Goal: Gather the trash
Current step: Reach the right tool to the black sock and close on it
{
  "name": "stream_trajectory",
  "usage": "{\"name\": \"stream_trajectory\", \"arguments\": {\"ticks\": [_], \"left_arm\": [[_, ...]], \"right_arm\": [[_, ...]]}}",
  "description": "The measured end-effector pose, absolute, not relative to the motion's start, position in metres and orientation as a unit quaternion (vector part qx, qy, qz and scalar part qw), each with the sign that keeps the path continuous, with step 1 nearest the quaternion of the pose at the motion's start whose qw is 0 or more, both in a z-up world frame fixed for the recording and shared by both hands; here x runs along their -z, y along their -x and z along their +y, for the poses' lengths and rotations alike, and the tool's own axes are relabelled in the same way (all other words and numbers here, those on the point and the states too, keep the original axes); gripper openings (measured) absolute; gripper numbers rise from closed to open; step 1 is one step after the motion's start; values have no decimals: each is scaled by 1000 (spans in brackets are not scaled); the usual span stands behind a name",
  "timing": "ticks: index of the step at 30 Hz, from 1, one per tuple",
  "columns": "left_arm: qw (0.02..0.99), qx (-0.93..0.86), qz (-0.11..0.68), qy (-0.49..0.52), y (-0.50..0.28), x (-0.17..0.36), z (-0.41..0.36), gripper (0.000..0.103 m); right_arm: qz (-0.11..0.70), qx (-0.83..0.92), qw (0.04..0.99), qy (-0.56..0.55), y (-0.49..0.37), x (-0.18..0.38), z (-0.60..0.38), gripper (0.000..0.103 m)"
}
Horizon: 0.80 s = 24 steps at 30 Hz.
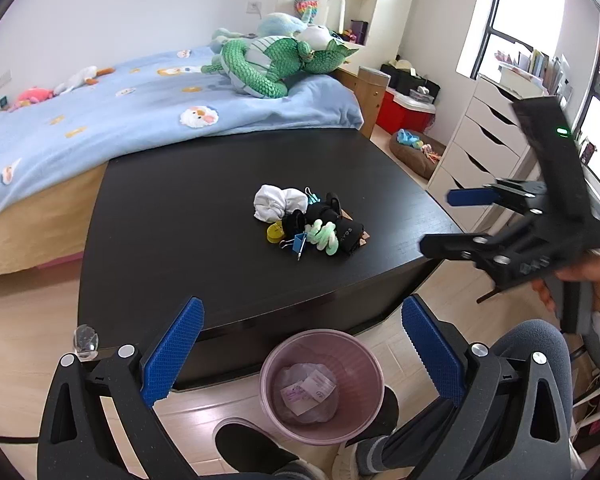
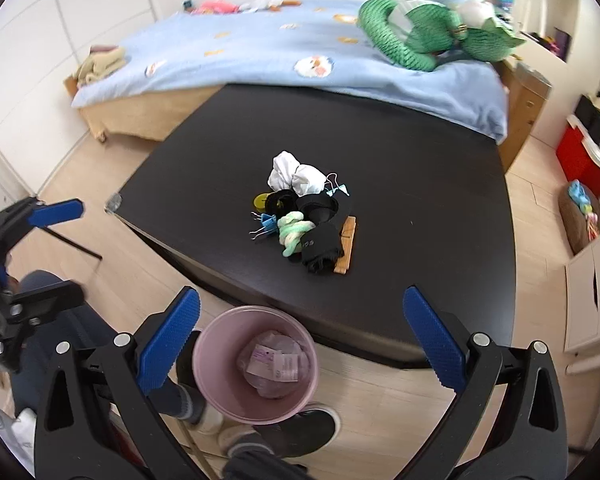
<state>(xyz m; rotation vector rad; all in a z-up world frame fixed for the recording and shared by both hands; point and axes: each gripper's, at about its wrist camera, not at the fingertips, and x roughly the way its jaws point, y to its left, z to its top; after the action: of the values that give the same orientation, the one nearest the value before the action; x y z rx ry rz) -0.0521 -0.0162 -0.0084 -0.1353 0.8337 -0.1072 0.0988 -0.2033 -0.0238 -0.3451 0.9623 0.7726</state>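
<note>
A pile of small items lies mid-table on the black table (image 1: 180, 216) (image 2: 420, 168): crumpled white tissue (image 1: 278, 201) (image 2: 296, 174), black socks (image 1: 336, 220) (image 2: 320, 240), a pale green scrunchie (image 1: 324, 236) (image 2: 294, 234), blue binder clips (image 1: 296, 242) (image 2: 266, 222), a yellow tape roll (image 1: 275, 233) (image 2: 262, 200) and a wooden clothespin (image 2: 346, 250). A pink bin (image 1: 320, 386) (image 2: 256, 366) with paper scraps stands on the floor at the table's near edge. My left gripper (image 1: 302, 354) is open and empty above the bin. My right gripper (image 2: 300, 342) is open and empty; in the left wrist view it (image 1: 446, 220) hovers off the table's right edge.
A bed with a blue blanket (image 1: 140, 92) and a green plush dragon (image 1: 272, 60) lies behind the table. White drawers (image 1: 484, 144) stand to the right. The person's knees and slippers (image 1: 252, 448) are beside the bin. A red box (image 1: 404, 110) sits on the floor.
</note>
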Motion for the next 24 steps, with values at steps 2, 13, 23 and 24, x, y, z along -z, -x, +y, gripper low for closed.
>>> {"name": "stream_trajectory", "arguments": {"ticks": [2,13,23,24], "left_arm": [[910,52,406,68,52,9,-14,95],[909,43,408,76,51,12,-2,95],[907,40,411,82,48,16,4,95],[907,39,412,82,48,17,4,95]], "right_arm": [[455,-371,790,174,-110,30,-196,100],[468,-388,756,244,-143,61,-165,94],[488,-394,729,273,-158,82,-148,60],[490,-394,727,275,-159,84,-147,56]]}}
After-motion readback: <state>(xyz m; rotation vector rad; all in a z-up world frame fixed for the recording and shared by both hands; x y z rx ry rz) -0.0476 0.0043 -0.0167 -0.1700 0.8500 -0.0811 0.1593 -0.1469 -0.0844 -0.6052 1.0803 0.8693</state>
